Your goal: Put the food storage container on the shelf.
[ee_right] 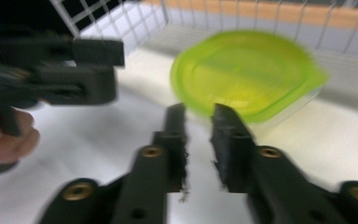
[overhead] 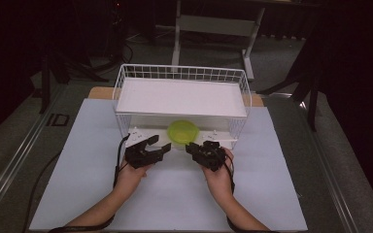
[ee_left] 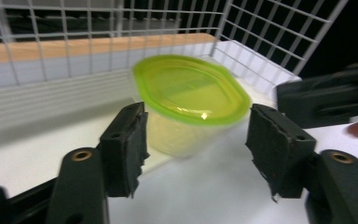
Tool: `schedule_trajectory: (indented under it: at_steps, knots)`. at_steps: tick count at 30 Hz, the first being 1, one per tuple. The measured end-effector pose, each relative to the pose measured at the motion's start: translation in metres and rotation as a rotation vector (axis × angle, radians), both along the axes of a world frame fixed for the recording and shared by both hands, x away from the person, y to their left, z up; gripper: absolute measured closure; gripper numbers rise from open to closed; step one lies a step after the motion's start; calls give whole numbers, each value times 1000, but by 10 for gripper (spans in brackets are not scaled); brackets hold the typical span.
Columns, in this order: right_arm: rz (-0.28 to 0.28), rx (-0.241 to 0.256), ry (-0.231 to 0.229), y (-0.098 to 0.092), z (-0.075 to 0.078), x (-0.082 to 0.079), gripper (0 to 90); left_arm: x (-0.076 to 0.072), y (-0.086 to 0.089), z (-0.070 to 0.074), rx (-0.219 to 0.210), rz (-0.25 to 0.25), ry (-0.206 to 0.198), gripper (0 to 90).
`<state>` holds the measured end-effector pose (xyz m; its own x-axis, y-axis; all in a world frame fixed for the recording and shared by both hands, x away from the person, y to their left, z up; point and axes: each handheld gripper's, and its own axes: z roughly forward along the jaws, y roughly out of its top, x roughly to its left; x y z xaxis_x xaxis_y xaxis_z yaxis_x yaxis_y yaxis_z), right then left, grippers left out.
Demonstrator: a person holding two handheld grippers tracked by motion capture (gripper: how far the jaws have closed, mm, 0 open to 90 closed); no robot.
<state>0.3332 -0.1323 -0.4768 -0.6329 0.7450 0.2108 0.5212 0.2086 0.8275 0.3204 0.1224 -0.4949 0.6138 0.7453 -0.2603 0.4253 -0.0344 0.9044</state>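
Under the white wire shelf rack (overhead: 182, 73), one clear round plastic container with a lime-green lid (overhead: 183, 132) is seen.
Its clear wall is revealed from the left gripper (ee_left: 196, 140), jaws wide apart just before it; the right gripper (ee_right: 198, 135), narrowly parted, is held short of it.

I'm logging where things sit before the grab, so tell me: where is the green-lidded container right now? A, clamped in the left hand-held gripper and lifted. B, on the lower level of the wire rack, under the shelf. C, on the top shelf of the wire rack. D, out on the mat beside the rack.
B: the green-lidded container sits on the lower level of the wire rack, under its top shelf, untouched between the jaws of the open left hand-held gripper.
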Motion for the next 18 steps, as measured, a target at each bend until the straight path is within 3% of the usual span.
schedule_trajectory:
  at_steps: [1,3,5,9,11,13,18]
  knots:
    - [15,-29,17,4,-6,-1,886,-3,3,-1,-23,-34,5,353]
    - [22,-42,45,7,-14,1,898,-8,6,-1,-54,-50,11,280]
    - [18,-52,52,9,-19,5,898,-11,9,-3,-75,-79,26,278]
    - [1,-55,69,13,-24,13,899,-17,11,-10,-21,-58,-52,108]
    - [-4,-53,75,15,-26,17,899,-18,13,-12,-11,-35,-51,6]
    - [-4,-35,88,16,-27,21,898,-18,15,-13,-16,0,-45,5]
    - [-22,-38,85,19,-27,29,897,-17,18,-15,-13,18,-54,6]
